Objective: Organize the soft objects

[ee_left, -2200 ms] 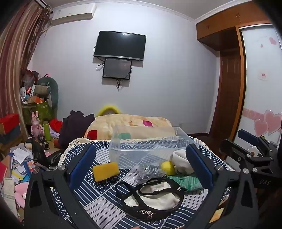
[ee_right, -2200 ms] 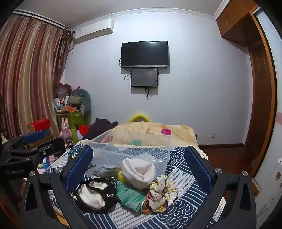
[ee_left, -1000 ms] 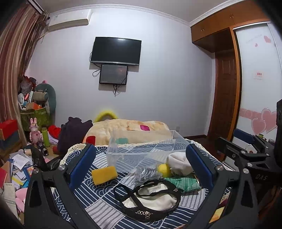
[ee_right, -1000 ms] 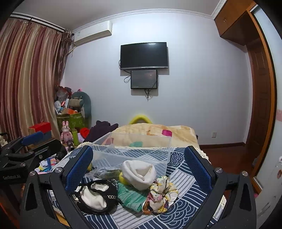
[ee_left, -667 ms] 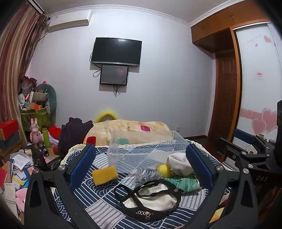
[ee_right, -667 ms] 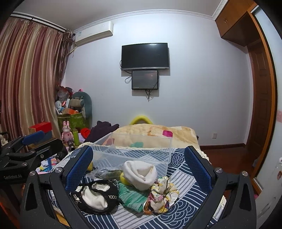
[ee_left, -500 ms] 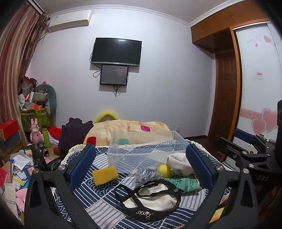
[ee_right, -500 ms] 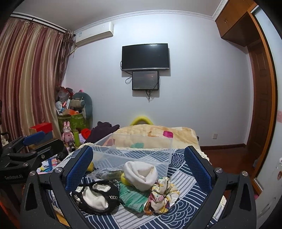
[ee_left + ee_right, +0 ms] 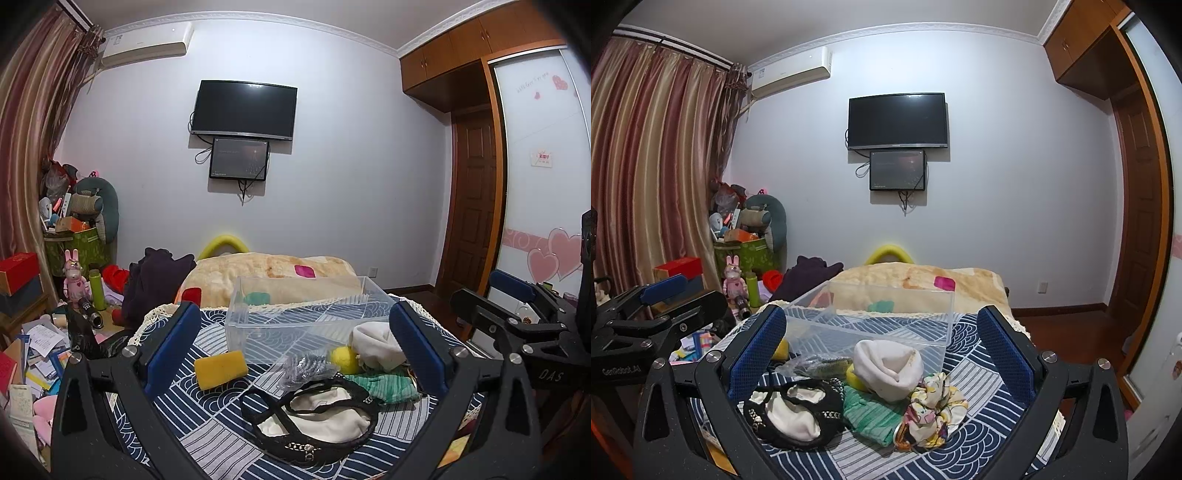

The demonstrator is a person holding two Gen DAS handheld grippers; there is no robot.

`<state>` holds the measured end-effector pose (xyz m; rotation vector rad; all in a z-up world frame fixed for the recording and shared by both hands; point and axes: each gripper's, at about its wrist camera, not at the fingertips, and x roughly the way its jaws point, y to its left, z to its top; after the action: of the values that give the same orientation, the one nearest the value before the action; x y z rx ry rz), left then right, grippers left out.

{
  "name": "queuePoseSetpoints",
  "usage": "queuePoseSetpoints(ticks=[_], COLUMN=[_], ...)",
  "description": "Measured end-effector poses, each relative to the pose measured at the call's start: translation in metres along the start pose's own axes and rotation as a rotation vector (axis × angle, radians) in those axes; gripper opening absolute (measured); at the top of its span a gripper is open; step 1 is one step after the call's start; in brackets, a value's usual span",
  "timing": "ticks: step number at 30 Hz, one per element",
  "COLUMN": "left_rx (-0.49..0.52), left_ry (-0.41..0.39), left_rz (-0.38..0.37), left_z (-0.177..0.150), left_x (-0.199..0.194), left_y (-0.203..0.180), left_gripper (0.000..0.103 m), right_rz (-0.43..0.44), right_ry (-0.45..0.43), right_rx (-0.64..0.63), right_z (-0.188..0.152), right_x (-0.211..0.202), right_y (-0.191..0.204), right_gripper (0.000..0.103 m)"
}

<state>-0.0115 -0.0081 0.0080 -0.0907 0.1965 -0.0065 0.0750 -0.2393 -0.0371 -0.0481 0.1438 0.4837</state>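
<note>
A clear plastic bin point(image 9: 295, 314) point(image 9: 875, 321) stands on the blue patterned table cloth point(image 9: 207, 424). In front of it lie a yellow sponge point(image 9: 220, 368), a plastic bag with dark items point(image 9: 308, 367), a yellow ball point(image 9: 343, 360), a white cloth point(image 9: 375, 345) point(image 9: 888, 363), a green cloth point(image 9: 384, 386) point(image 9: 870, 415), a black and white cap point(image 9: 314, 417) point(image 9: 794, 411) and a floral scrunchie point(image 9: 934, 402). My left gripper point(image 9: 295, 347) is open and empty above the near edge. My right gripper point(image 9: 881, 350) is open and empty over the pile.
A bed with a beige blanket point(image 9: 273, 273) lies behind the table. Cluttered toys and boxes point(image 9: 74, 258) fill the left floor. A wooden door point(image 9: 472, 206) is at the right. A TV point(image 9: 245, 110) hangs on the far wall.
Both grippers have tilted up slightly, so the table objects sit a little lower in view. Both stay open and empty.
</note>
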Motion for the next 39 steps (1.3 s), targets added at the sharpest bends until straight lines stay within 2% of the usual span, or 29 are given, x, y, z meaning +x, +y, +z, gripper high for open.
queuePoseSetpoints(ticks=[18,26,28,29,34,39], left_rx=[0.004,0.001,0.006,0.010,-0.004,-0.056], left_ry=[0.002,0.019,0.029,0.043,0.109,0.187], left_rz=[-0.010,-0.015,-0.012,-0.012,-0.001,0.011], left_z=[0.004,0.001,-0.001,-0.002,-0.011,-0.020], left_x=[-0.003,0.004,0.006,0.008,0.023,0.044], left_y=[0.000,0.001,0.002,0.003,0.018,0.044], left_gripper=[0.103,0.101,0.088,0.086,0.077,0.076], right_rz=[0.000,0.026,0.027,0.028,0.028,0.033], right_ry=[-0.007,0.037,0.051,0.057,0.104,0.145], right_rx=[0.003,0.019,0.018,0.018,0.021,0.034], right_z=[0.001,-0.002,-0.004,-0.005,-0.011,-0.017], right_x=[-0.002,0.007,0.011,0.012,0.021,0.030], right_y=[-0.001,-0.006,-0.007,-0.007,-0.012,-0.018], right_gripper=[0.103,0.103,0.096,0.094,0.080,0.073])
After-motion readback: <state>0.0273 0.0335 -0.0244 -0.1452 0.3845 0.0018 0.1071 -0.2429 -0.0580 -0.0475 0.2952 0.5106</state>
